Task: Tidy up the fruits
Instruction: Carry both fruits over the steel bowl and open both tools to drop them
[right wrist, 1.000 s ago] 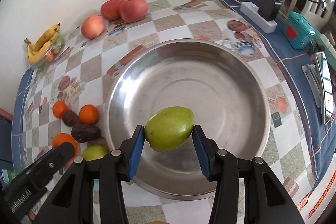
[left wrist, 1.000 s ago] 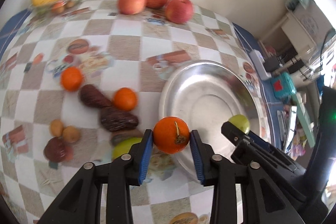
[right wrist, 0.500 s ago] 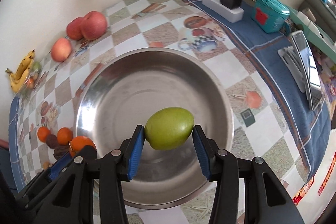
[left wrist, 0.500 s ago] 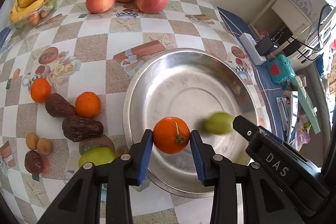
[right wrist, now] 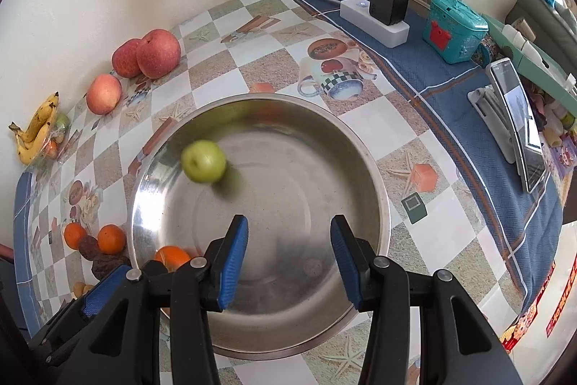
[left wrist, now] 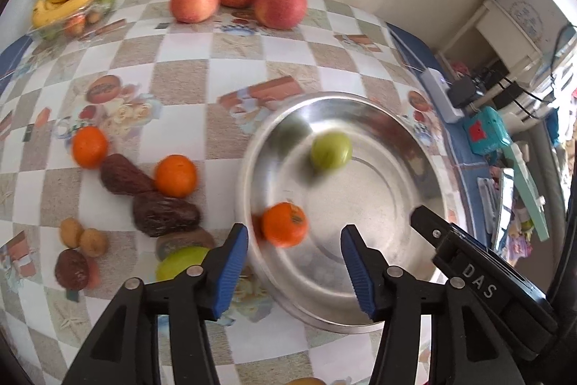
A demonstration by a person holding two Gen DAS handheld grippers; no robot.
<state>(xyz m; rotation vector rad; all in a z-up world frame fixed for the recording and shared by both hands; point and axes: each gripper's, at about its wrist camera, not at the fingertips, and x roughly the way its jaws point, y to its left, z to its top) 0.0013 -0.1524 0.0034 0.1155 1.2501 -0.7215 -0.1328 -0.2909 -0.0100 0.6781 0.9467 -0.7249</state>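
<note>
Orange (left wrist: 285,223) and green fruit (right wrist: 203,161) loose in steel bowl (left wrist: 425,168), both blurred; left gripper (left wrist: 295,267) just spread, empty; right gripper (right wrist: 289,262) released, empty; could roll, collide, bruise against bowl wall.

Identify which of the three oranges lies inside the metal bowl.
The orange nearest the left hand-held gripper; it sits inside the metal bowl, while the other two rest on the tablecloth.
</note>
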